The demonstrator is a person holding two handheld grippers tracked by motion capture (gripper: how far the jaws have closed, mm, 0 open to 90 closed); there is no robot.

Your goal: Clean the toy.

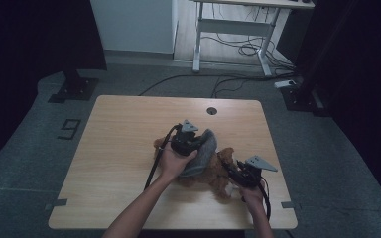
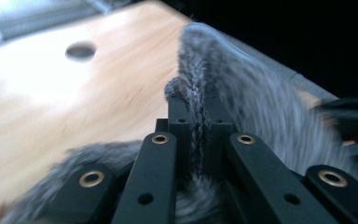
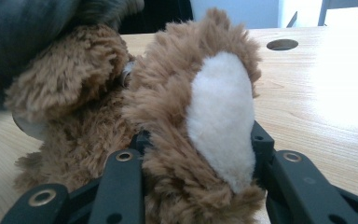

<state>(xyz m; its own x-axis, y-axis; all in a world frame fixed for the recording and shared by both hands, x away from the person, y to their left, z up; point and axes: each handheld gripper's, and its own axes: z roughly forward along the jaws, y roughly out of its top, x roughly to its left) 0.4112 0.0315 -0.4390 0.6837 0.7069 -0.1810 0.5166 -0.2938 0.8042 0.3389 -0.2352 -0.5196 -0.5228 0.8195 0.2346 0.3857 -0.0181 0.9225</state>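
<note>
Item: brown plush toy [image 1: 213, 173], lying on the table [image 1: 119, 148] near its front edge, partly under a grey fuzzy cloth [image 1: 203, 151].

Right hand-held gripper [image 1: 234, 173]: jaws clamped on a cream-padded paw [image 3: 221, 116], apparently to anchor the toy.

Left hand-held gripper [image 1: 191, 139]: jaws pinched tight on the cloth's edge [image 2: 196, 93], holding it raised above the toy, likely so the garment can be drawn over or off it.

left tool [image 1: 194, 140] clamped, right tool [image 1: 232, 167] gripping (both low)
</note>
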